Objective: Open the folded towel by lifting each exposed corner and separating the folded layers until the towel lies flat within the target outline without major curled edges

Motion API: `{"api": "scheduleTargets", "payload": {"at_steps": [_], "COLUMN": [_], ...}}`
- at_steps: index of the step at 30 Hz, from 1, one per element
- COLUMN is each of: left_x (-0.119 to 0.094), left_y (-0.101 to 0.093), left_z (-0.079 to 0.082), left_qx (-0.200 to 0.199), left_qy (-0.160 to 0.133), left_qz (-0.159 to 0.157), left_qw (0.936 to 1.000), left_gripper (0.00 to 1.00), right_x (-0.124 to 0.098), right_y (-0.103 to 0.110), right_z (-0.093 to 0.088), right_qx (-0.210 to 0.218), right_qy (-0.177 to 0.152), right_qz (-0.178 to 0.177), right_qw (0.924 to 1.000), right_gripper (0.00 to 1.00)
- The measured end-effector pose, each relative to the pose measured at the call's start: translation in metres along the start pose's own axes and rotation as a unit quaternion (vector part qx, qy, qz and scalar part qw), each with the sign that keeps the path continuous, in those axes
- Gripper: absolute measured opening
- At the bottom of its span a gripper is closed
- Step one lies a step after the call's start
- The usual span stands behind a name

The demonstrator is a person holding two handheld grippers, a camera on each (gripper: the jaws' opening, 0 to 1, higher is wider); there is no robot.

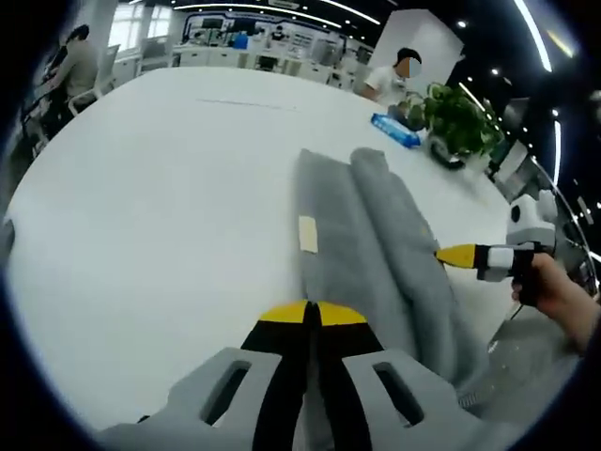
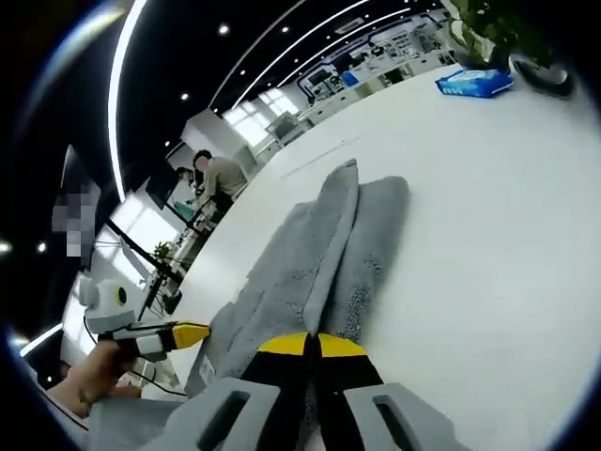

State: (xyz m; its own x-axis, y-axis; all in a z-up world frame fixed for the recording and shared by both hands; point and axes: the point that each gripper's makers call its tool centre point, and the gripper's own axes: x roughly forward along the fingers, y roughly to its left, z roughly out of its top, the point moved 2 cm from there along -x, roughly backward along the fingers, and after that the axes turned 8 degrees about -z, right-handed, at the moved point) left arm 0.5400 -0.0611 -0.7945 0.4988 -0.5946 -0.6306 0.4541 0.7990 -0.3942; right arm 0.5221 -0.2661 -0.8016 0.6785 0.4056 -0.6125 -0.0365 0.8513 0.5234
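A grey towel (image 1: 376, 244) lies on the white table (image 1: 169, 207), bunched into long lengthwise ridges, with a small pale label (image 1: 307, 234) on it. My left gripper (image 1: 311, 310) is shut on the towel's near edge, its yellow tips pressed together. From the right, my right gripper (image 1: 453, 255) pinches the towel's side edge, held by a hand (image 1: 556, 291). In the right gripper view the towel (image 2: 310, 254) runs away from my right gripper (image 2: 312, 343), which is shut on its edge. The left gripper (image 2: 195, 331) meets the towel's left edge there.
A blue packet (image 1: 394, 130) (image 2: 474, 83) and a potted plant (image 1: 460, 117) (image 2: 488, 28) stand near the far table edge. People sit at desks beyond the table (image 2: 488, 235). Wide bare tabletop lies left of the towel in the left gripper view.
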Motion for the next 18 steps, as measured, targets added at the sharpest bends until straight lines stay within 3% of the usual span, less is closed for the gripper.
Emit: {"api": "scheduleTargets", "payload": {"at_steps": [3, 8, 18], "left_x": [0.000, 0.000, -0.002], "left_y": [0.000, 0.001, 0.001], "left_z": [0.000, 0.000, 0.001], "left_qx": [0.001, 0.012, 0.019], "left_qy": [0.001, 0.002, 0.002], "left_qz": [0.001, 0.001, 0.005], "left_qw": [1.0000, 0.9999, 0.9998], "left_gripper": [0.01, 0.01, 0.01], "right_x": [-0.008, -0.022, -0.034], "right_y": [-0.014, -0.037, -0.058], "right_z": [0.004, -0.005, -0.014], "right_qx": [-0.007, 0.002, -0.027], "right_qy": [-0.001, 0.045, 0.074], "right_qz": [-0.025, -0.063, -0.111], "right_qw": [0.9997, 0.9970, 0.9907], "right_gripper": [0.00, 0.00, 0.00]}}
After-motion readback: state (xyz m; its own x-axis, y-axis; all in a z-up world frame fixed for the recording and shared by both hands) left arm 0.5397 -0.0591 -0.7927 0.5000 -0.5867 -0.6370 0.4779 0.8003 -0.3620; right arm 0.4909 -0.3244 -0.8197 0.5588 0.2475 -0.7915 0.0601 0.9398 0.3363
